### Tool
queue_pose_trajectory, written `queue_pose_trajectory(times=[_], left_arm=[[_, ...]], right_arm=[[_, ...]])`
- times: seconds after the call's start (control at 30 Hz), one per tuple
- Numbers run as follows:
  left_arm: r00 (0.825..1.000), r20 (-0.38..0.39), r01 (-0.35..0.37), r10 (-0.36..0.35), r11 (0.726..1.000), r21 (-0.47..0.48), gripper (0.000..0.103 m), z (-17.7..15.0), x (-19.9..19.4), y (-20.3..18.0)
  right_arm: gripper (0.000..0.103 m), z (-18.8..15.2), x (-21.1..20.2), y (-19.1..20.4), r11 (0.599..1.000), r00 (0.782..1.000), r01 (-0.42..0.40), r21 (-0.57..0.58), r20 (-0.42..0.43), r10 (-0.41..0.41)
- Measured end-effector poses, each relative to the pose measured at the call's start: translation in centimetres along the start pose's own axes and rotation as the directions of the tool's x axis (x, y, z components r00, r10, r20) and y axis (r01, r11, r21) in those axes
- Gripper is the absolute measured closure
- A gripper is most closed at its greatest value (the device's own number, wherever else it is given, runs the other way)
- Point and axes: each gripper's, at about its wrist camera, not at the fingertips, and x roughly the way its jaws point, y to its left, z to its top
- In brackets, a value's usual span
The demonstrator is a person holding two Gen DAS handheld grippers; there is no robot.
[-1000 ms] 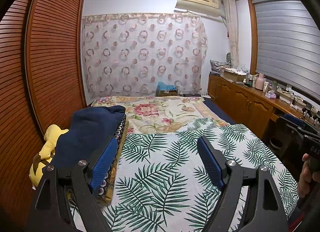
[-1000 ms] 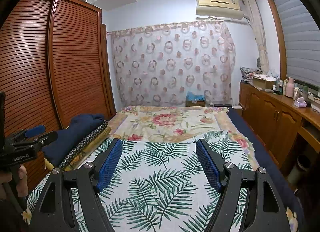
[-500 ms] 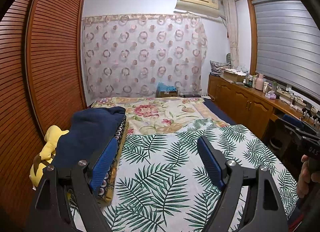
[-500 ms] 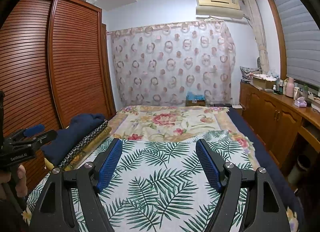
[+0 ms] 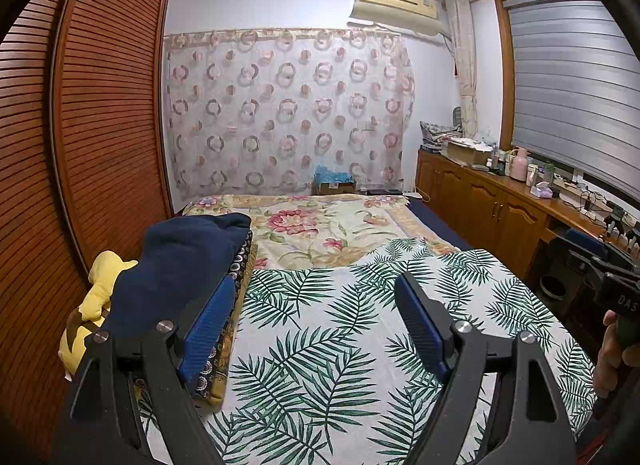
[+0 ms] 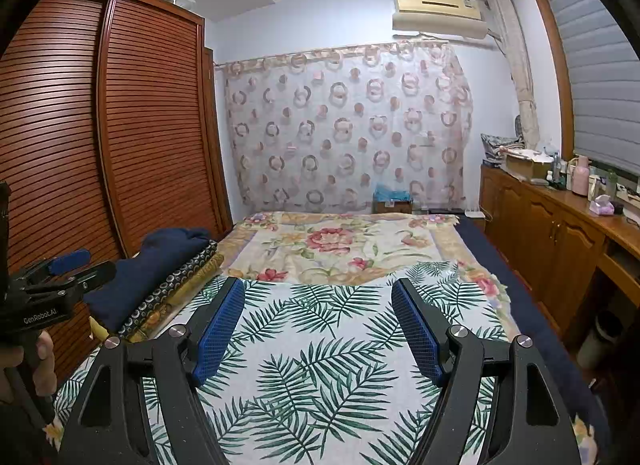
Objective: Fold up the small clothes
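A folded navy garment (image 5: pixel 176 265) lies on top of a stack of patterned folded cloths (image 5: pixel 236 293) at the left edge of the bed; the stack also shows in the right wrist view (image 6: pixel 152 269). My left gripper (image 5: pixel 316 321) is open and empty, held above the palm-leaf sheet (image 5: pixel 352 329) just right of the stack. My right gripper (image 6: pixel 318 321) is open and empty above the same sheet (image 6: pixel 320 365). Each gripper shows at the edge of the other's view: the right gripper (image 5: pixel 612 285) and the left gripper (image 6: pixel 48 289).
A yellow plush toy (image 5: pixel 96 297) lies between the stack and the slatted wardrobe (image 5: pixel 80 145). A floral bedspread (image 5: pixel 320 229) covers the far half of the bed. A wooden sideboard (image 5: pixel 500 209) with bottles and boxes runs along the right wall.
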Motion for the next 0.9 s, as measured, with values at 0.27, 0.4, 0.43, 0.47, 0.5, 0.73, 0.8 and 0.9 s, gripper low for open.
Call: queue_pose_trajectory(times=[0.27,0.4,0.43,0.47,0.5,0.73,0.8,0.9], left_arm=[[1.000,0.001,0.001,-0.001,1.000,0.002,0.021,-0.02,0.03,0.00],[1.000,0.000,0.000,0.000,1.000,0.002,0.021,-0.06,0.06,-0.01],[1.000,0.000,0.000,0.000,1.000,0.002,0.021,-0.05,0.04,0.06],[1.000,0.001,-0.001,0.001,1.000,0.002,0.021,-0.07,0.05,0.00],[1.000,0.001,0.000,0.000,1.000,0.002,0.021,-0.06,0.06,0.00],[1.000,0.001,-0.001,0.001,1.000,0.004,0.021,-0.04,0.01,0.20],[1.000,0.002,0.000,0.000,1.000,0.002,0.021,-0.08,0.03,0.11],[1.000,0.001,-0.002,0.002,1.000,0.003,0.021,-0.10,0.03,0.14]], right_arm=[[0.025,0.00,-0.05,-0.30,1.000,1.000,-0.001,-0.002,0.002,0.001],[0.025,-0.06,-0.06,-0.20,1.000,1.000,-0.003,-0.004,0.004,0.003],[0.025,-0.06,-0.04,-0.16,1.000,1.000,-0.002,-0.004,0.004,0.002],[0.025,-0.05,-0.04,-0.16,1.000,1.000,-0.003,-0.004,0.005,0.003],[0.025,-0.07,-0.04,-0.15,1.000,1.000,-0.003,-0.004,0.005,0.003],[0.025,-0.04,-0.01,-0.22,1.000,1.000,-0.003,-0.003,0.004,0.003],[0.025,-0.02,-0.01,-0.21,1.000,1.000,-0.003,-0.004,0.004,0.003],[0.025,0.03,0.01,-0.26,1.000,1.000,-0.004,-0.004,0.005,0.004]])
